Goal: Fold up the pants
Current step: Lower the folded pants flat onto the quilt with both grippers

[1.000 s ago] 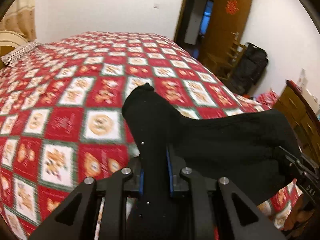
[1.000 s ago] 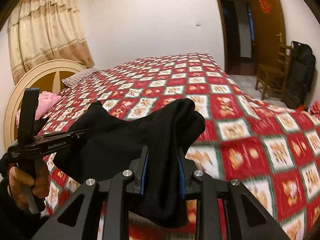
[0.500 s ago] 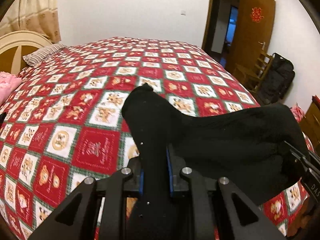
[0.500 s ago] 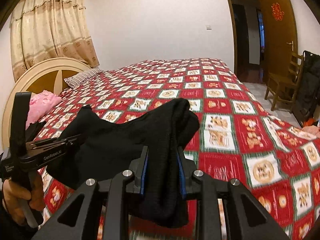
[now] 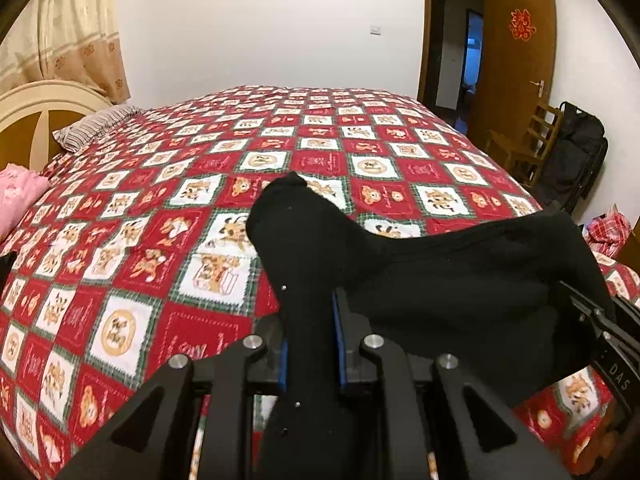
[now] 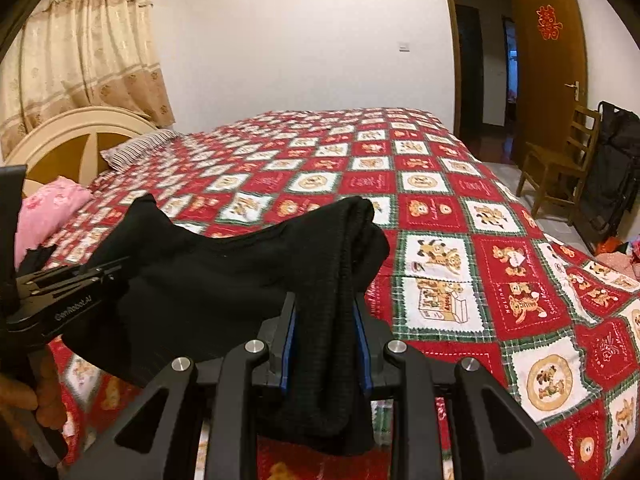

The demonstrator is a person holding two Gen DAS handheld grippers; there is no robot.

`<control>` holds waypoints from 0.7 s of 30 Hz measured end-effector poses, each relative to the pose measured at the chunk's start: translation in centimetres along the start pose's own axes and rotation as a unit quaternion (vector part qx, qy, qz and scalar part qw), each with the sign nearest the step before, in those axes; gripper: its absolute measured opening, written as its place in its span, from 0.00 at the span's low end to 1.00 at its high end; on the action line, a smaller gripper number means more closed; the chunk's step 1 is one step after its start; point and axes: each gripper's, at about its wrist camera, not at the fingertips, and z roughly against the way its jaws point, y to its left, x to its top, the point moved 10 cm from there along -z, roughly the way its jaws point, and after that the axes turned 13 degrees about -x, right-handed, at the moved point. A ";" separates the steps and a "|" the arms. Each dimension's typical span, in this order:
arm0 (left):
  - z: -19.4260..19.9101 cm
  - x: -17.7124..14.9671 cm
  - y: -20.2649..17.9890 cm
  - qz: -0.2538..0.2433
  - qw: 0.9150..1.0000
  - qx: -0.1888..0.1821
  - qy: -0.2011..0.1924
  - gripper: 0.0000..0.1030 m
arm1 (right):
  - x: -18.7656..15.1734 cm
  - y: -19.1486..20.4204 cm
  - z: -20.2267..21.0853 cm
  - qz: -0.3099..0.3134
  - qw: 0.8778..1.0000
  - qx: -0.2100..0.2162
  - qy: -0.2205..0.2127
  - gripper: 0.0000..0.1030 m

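A: How many grippers hold the pants (image 5: 440, 280)?
B: Two. Left gripper (image 5: 310, 344) and right gripper (image 6: 325, 340) each clamp one bunched end, one black garment spanning above the bed (image 6: 460, 208).

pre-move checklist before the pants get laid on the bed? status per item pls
1. Left claw shut on black pants: ok.
2. Right claw shut on pants: ok.
3. Fabric spans between both claws, held above the bedspread: ok.
4. Landing area on the bedspread ahead free of objects: ok.
5. Pink cloth and striped pillow sit off near the headboard, out of the path: ok.
6. Hanging pant legs untwisted: cannot tell.
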 end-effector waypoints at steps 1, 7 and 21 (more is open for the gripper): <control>-0.4 0.0 0.0 -0.001 1.000 0.001 0.000 0.17 | -0.2 0.0 -0.6 0.003 1.000 -0.004 0.004 0.25; -3.0 -1.3 0.8 -0.006 1.000 0.018 0.024 0.18 | -2.3 0.0 -3.9 0.032 0.999 -0.019 0.032 0.26; -1.4 -3.3 5.5 0.005 0.993 0.105 0.055 0.96 | -3.4 -3.8 -1.7 -0.070 0.996 0.019 0.055 0.58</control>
